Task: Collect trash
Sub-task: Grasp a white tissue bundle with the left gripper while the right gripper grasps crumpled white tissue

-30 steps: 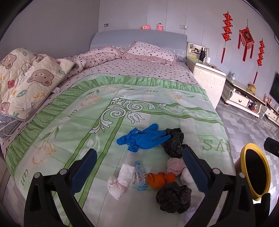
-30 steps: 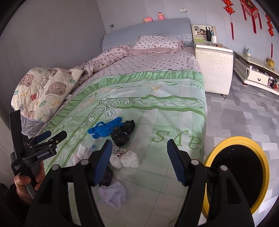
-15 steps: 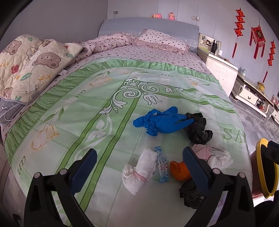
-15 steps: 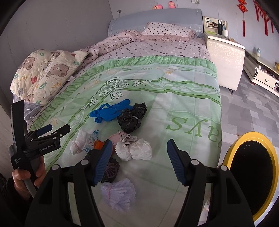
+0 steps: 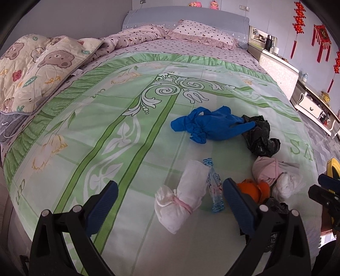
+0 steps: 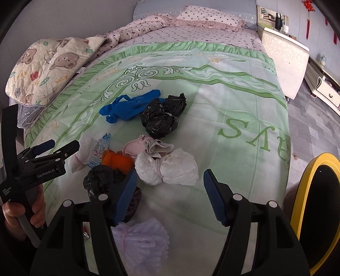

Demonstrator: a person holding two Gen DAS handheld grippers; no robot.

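Approach step, nothing collected. Both hand-held grippers released: left hand-held gripper (image 5: pixel 167 198) over white tied bundle (image 5: pixel 182 198); right hand-held gripper (image 6: pixel 170 191) near white wad (image 6: pixel 167 166). Next I judge: descend, clench, carry to yellow-rimmed bin (image 6: pixel 308 201).

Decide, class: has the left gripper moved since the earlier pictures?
Yes. The left gripper has moved forward over the bed: the headboard sits higher, and the white bundle now lies between its fingers.

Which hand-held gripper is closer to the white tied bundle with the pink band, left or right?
Left. The left hand-held gripper hangs open right at the white tied bundle, which lies between its fingers. The right hand-held gripper is off to the bundle's right, over the white crumpled wads.
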